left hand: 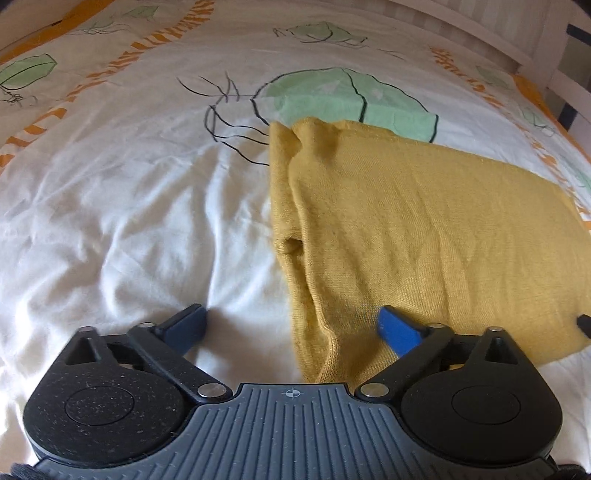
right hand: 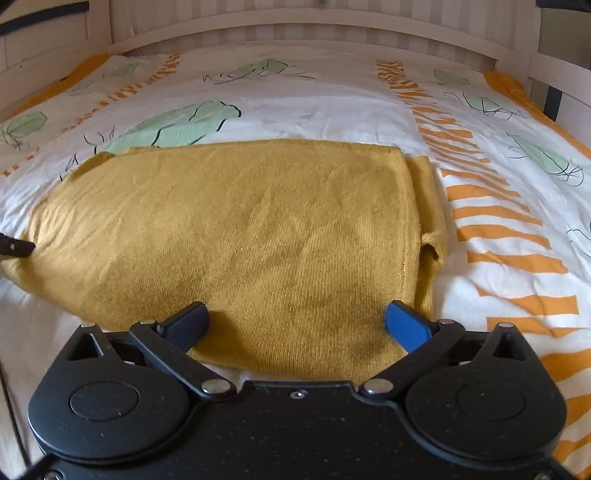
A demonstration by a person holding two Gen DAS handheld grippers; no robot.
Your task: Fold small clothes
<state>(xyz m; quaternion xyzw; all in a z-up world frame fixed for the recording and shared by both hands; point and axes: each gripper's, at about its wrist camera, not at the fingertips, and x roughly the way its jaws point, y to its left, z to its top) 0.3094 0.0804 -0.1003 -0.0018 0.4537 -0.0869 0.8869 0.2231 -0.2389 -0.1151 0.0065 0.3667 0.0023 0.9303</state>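
A mustard-yellow knit garment point(left hand: 424, 221) lies folded flat on the bed, with a rolled fold along its left side in the left wrist view. My left gripper point(left hand: 291, 314) is open and straddles that left near edge: one finger point(left hand: 188, 321) is over the white sheet, the other over the knit. In the right wrist view the same garment point(right hand: 240, 221) fills the middle, a sleeve cuff poking out at its right side. My right gripper point(right hand: 295, 310) is open just above the garment's near edge, with nothing pinched. A dark fingertip of each gripper shows at the edge of the other's view.
The bedspread point(right hand: 332, 107) is white with green sketches and orange stripes, and it is wrinkled to the left of the garment point(left hand: 110, 221). A pale wooden bed frame point(right hand: 295, 26) runs along the far side and the right side.
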